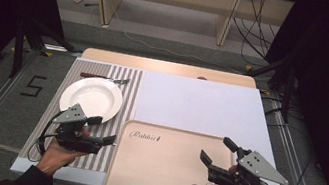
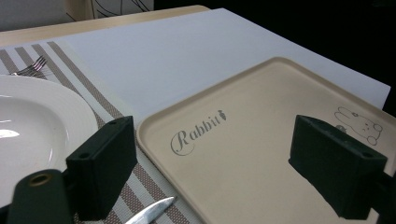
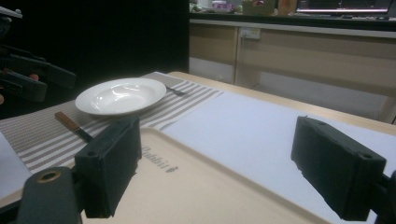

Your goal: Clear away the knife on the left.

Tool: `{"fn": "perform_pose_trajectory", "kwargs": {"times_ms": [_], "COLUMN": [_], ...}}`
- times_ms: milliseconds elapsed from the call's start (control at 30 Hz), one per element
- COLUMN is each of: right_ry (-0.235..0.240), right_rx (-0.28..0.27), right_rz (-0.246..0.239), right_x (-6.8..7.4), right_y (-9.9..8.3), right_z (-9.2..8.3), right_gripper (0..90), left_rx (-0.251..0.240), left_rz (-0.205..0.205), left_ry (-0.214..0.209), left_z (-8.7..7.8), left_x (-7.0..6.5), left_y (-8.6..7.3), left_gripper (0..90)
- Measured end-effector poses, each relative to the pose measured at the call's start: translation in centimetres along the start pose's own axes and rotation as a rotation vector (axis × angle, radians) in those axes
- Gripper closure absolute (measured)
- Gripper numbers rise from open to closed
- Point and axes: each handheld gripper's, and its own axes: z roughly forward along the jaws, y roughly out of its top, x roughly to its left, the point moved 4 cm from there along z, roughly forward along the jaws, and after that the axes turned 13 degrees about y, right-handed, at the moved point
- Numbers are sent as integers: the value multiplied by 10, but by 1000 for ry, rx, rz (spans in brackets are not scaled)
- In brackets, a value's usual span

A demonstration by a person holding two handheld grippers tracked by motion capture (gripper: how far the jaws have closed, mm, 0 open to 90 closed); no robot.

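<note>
Nearest us, both grippers gape with nothing held: left gripper [image 1: 103,130] over the striped mat's [image 1: 126,78] near edge; right gripper [image 1: 217,150] above the tray [image 1: 160,165]. We see the knife [image 2: 149,211] cut off by the left jaw; the fork [image 1: 104,78] lies partly behind the plate [image 1: 91,98].

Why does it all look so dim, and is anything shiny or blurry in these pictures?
High view: the white board is lit while the surroundings fall into darkness. Left gripper view: soft glare on the plate and on the knife tip; the near jaws are slightly soft. Right gripper view: dimmer overall, black at upper left, with highlights on the plate and the tray in shade.
</note>
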Motion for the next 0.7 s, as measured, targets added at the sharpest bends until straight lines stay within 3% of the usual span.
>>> {"fn": "perform_pose_trajectory", "kwargs": {"times_ms": [67, 133, 233, 400, 467, 533, 567, 700], "right_ry": [1, 1, 2, 1, 0, 0, 0, -1], "right_rx": [1, 1, -1, 0, 1, 0, 1, 2], "right_rz": [0, -1, -1, -3, -3, -2, -2, 1], "right_x": [0, 0, 0, 0, 0, 0, 0, 0], "right_y": [0, 0, 0, 0, 0, 0, 0, 0], "right_z": [0, 0, 0, 0, 0, 0, 0, 0], "right_gripper": [171, 171, 171, 171, 171, 171, 171, 171], "left_rx": [9, 52, 82, 125, 176, 186, 204, 259], "left_rz": [8, 42, 93, 115, 143, 149, 170, 194], "left_ry": [-2, -34, -26, -19, -3, 2, 32, 34], "left_z": [0, -2, -3, -3, -2, -2, -3, -7], "left_x": [0, 0, -1, 2, 7, 9, 13, 23], "left_y": [0, 0, -1, -2, -5, -6, -6, -8], "left_gripper": [136, 136, 136, 146, 147, 159, 163, 163]}}
